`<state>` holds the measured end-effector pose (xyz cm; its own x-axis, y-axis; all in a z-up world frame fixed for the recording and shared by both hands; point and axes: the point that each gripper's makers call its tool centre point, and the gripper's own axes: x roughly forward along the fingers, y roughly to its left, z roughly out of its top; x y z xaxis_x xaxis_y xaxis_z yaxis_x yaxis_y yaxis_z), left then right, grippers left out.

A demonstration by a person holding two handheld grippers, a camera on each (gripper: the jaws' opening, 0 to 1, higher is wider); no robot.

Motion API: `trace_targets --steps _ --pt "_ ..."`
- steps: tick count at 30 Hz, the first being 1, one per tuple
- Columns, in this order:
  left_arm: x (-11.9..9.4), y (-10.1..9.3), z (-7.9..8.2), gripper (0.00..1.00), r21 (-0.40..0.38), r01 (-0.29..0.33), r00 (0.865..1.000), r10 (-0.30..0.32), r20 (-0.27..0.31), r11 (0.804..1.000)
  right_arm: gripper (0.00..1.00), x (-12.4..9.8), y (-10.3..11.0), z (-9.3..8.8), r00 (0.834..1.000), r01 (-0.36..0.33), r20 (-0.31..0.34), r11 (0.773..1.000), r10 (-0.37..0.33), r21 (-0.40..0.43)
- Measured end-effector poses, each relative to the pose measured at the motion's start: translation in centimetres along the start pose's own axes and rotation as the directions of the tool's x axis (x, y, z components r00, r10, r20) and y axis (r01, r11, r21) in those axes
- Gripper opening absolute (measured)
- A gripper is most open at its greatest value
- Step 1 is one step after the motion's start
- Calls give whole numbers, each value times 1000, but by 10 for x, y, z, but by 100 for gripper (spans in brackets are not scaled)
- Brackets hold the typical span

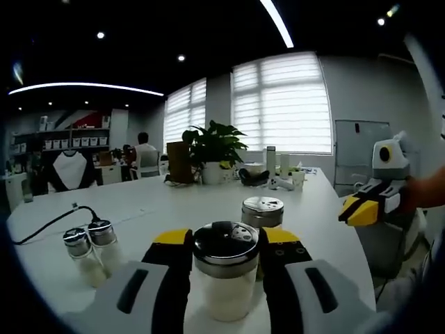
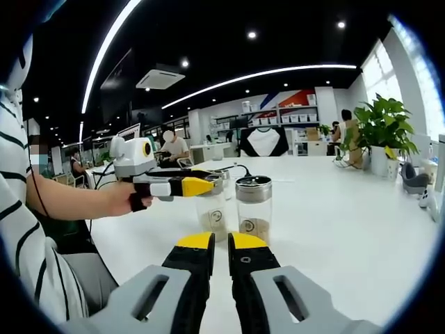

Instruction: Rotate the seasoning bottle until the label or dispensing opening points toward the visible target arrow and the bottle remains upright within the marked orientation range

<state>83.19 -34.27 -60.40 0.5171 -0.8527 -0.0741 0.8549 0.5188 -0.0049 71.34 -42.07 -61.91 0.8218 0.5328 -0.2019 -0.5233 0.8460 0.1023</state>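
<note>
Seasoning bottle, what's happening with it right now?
Left gripper shut on seasoning bottle, upright. Right gripper shut, empty, off the bottle. Second shaker just behind.

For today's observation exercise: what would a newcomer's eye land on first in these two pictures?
First, the clear seasoning bottle with a shiny black-and-chrome shaker lid, clamped between the yellow-tipped left gripper in the left gripper view. Next, the right gripper, jaws nearly together and empty, aimed across the white table at a second clear bottle. A leafy potted plant stands behind.
</note>
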Motion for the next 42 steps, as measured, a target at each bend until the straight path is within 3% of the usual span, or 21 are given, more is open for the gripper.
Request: trace_targets --steps 10,20,28,36,42 --pt "-1 -1 -1 40 -22 38 999 -39 -4 999 5 1 2 1 1000 -9 4 1000 9 -3" --pt "0 -1 -1 40 -26 122 992 -122 -18 992 5 4 12 0 999 -51 -4 998 51 -49" --pt "1 -3 -1 40 -21 212 977 -212 -27 977 5 7 15 -2 998 -68 -21 996 67 -65" --pt "1 -4 -1 40 -31 242 970 -242 -24 970 7 8 15 -3 997 -69 -29 996 67 -64" --pt "2 -6 -1 40 -35 304 951 -305 -43 952 8 10 15 -4 997 -74 -40 994 71 -81"
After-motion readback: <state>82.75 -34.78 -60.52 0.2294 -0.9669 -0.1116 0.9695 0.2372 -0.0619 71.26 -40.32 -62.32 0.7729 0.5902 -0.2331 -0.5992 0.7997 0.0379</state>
